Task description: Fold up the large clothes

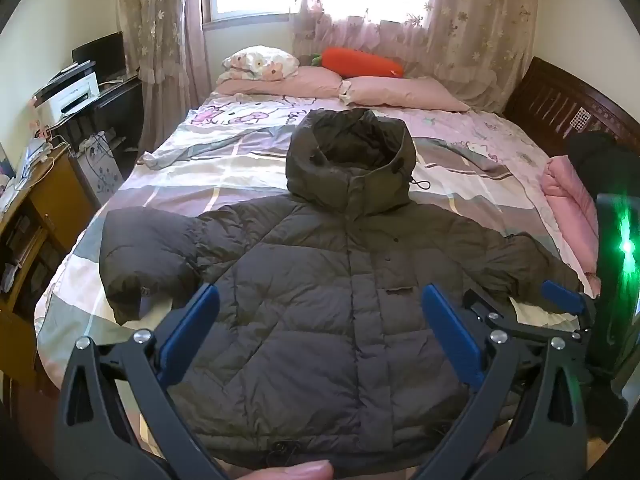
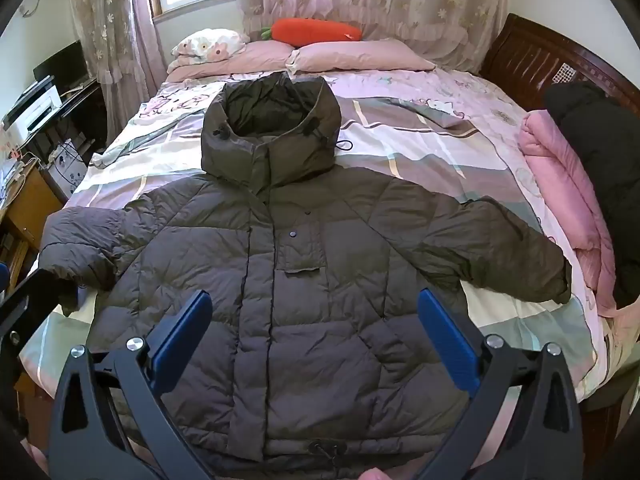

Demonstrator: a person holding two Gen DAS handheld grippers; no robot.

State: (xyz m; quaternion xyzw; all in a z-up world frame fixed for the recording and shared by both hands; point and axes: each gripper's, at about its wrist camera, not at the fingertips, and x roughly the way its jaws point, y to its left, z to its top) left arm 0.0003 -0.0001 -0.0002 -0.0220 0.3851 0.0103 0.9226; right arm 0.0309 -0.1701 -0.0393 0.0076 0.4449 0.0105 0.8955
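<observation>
Jacket lies flat on the bed, both grippers spread wide, holding nothing; puffy slick fabric could easily slip a shallow pinch.

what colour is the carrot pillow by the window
Bright orange with a green top, clearest in the right wrist view.

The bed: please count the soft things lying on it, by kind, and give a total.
Olive hooded jacket, spread flat: 1
Pink pillows: 2
Floral pillow: 1
Carrot plush: 1
Folded pink quilt: 1
Black garment on the quilt: 1
Total: 7
</observation>
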